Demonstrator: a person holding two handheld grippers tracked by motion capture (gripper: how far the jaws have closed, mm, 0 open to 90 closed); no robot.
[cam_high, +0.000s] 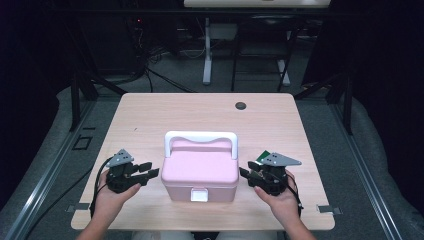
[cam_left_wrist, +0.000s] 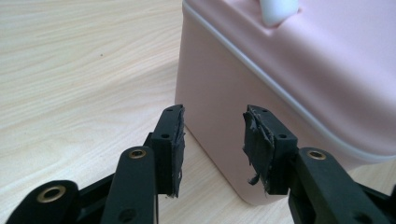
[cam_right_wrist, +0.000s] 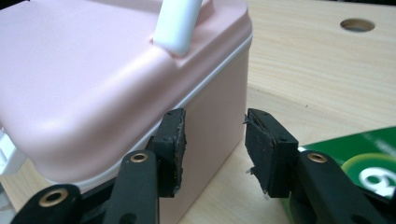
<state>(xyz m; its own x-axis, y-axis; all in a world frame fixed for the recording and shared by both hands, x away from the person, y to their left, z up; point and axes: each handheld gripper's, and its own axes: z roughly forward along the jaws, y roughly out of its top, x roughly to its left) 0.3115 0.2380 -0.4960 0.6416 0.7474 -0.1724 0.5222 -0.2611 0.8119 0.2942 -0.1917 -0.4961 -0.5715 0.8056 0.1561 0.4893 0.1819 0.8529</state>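
Pink box (cam_high: 200, 172) with a white handle (cam_high: 201, 137) upright over its lid, sitting near the front edge of the worktop (cam_high: 150, 110), white latch (cam_high: 199, 195) facing the person

Left of the box: left tongs (cam_high: 150, 171) held level in a hand, tips just beside the box's left wall, not touching. Jaws parted about halfway, nothing between the pads (cam_left_wrist: 176, 149), only the box's lower corner beyond them

Right of the box: right tongs (cam_high: 246, 173) mirrored, tips just beside the right wall, apart from it. Jaws likewise parted about halfway, gripping nothing; pads (cam_right_wrist: 261, 149) framing the box's corner edge. Green card (cam_right_wrist: 369, 158) lying on the worktop just right of the box, beside these tongs. Round hole (cam_high: 240, 105) in the worktop well behind the box

Judged as a two-sided approach to the box. Best done evenly: matching height on both sides, aiming below the lid seam for a lift, or up at the handle if carrying. Worth keeping clear of the green card and avoiding a one-sided push that would skid the box
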